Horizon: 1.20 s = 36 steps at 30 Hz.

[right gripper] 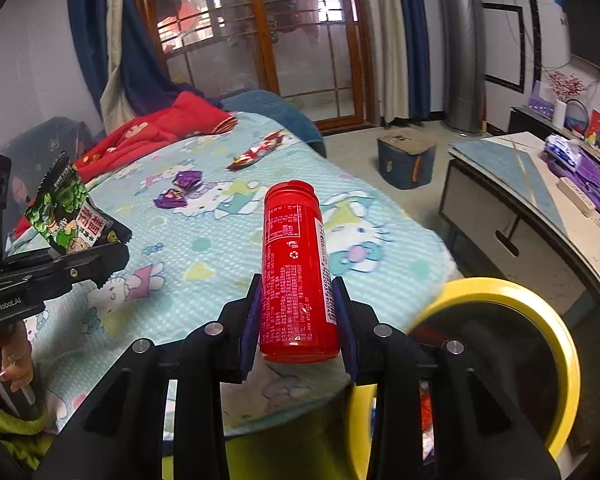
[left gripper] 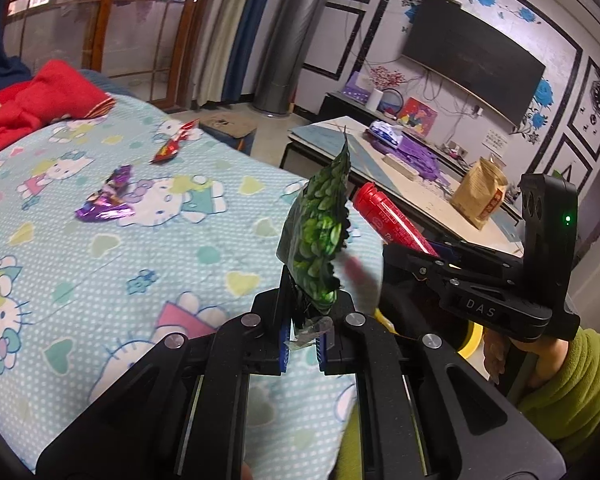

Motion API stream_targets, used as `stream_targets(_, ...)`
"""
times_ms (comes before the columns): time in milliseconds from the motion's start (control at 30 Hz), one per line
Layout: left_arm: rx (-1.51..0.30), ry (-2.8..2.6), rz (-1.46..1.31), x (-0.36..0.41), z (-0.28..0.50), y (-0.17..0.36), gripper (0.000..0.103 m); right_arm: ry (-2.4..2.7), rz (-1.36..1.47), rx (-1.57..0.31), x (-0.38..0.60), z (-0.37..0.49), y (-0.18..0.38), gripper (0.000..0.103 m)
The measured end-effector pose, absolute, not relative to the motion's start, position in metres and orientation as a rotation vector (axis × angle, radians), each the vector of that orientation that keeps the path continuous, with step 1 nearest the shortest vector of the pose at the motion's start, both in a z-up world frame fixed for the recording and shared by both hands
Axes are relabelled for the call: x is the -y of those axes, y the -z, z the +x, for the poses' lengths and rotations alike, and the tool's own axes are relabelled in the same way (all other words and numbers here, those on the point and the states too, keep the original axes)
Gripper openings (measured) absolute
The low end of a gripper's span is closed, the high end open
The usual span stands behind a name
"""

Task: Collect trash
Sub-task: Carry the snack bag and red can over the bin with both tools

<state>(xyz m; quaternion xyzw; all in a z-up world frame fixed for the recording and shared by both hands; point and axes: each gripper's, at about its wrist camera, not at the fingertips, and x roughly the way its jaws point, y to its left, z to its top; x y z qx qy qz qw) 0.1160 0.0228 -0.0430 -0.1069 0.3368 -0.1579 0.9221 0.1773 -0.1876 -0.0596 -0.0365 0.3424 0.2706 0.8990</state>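
Above the bed's edge [right gripper: 204, 248], just beside the yellow-rimmed bin [right gripper: 512, 292]: red bottle [right gripper: 296, 280] clamped across its lower body in the right tool [right gripper: 298, 322], cap end pointing away toward the bed. Held near the base, so top-heavy; could swing or slide out between the pads on a quick tilt toward the bin, then roll off the bed's edge to the floor.

Left of the bin, over the bed: green snack wrapper [left gripper: 320, 224] pinched by its crumpled bottom corner in the left tool [left gripper: 304, 344], jaws fully closed on thin film, wrapper standing up loosely. Slippery foil, small bite; could pull free or flutter aside on release and miss the bin mouth.

Farther from the bin, on the bed: purple wrapper [left gripper: 108, 200] and red wrapper [left gripper: 172, 144], not yet collected, lying well apart from each other.

Both tools close together near the bin; risk of knocking one against the other, or clipping the rim and tipping the bin.
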Motion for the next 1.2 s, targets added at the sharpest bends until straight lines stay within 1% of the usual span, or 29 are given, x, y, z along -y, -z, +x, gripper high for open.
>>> stream_targets(600, -0.665, 0.406, -0.157, 0.028, 0.124, 0.031, 0.005, -0.406, 0.026, -0.7, 0.27, 0.169, 0.056, 0.032)
stream_targets(1200, -0.707, 0.528, -0.088, 0.096, 0.149, 0.04, 0.005, -0.275, 0.108, -0.715, 0.327, 0.165, 0.067, 0.032)
